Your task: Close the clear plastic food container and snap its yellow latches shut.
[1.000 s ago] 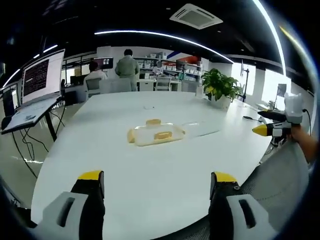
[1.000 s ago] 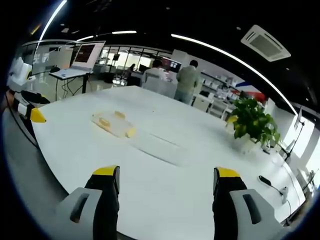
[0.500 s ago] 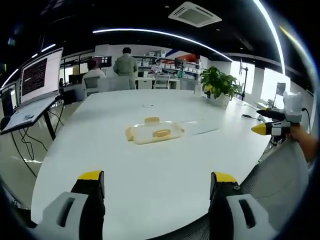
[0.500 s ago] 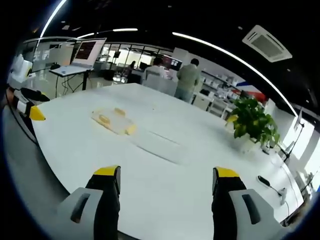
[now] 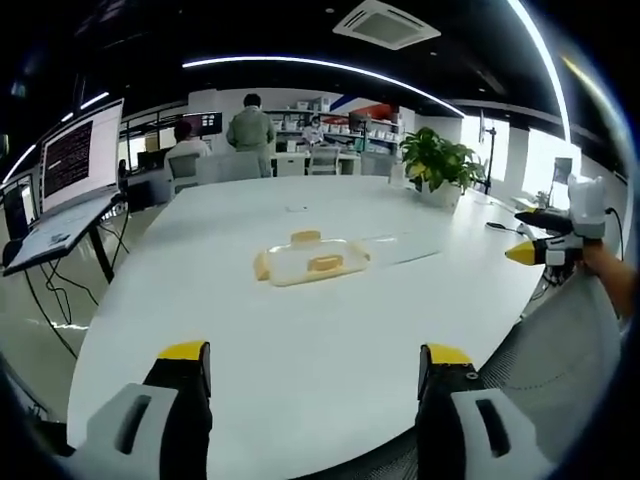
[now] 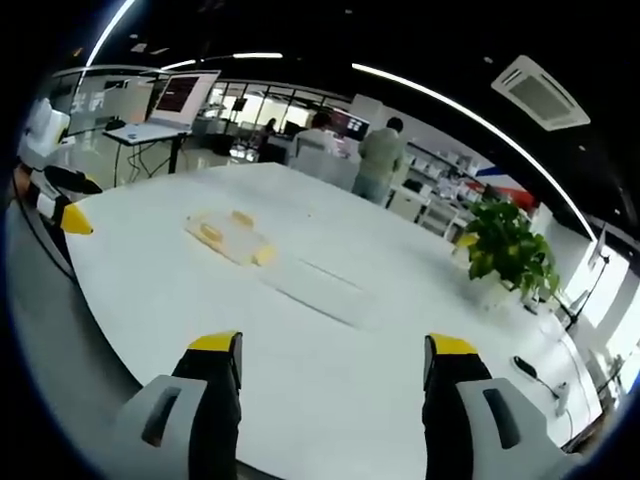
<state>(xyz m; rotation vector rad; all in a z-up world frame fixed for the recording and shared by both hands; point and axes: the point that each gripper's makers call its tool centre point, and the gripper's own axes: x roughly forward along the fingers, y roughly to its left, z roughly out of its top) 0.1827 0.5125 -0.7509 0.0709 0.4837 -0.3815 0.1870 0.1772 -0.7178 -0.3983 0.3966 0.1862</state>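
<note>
With the left gripper (image 5: 310,375) and the right gripper (image 6: 330,365) low in the frames, fingers apart and empty, the approach seems not begun: next, reach to the clear container (image 5: 308,264) mid-frame on the white table (image 5: 300,340) and place its lid (image 6: 322,288).

Clear container (image 5: 312,265) with yellow latches (image 5: 325,264) on white table (image 5: 250,330).

Your left gripper (image 5: 310,365) has two black jaws capped with yellow tips and pale grey slotted housings. Your right gripper (image 6: 325,360) matches: black jaws, yellow tips, grey slotted housings.
</note>
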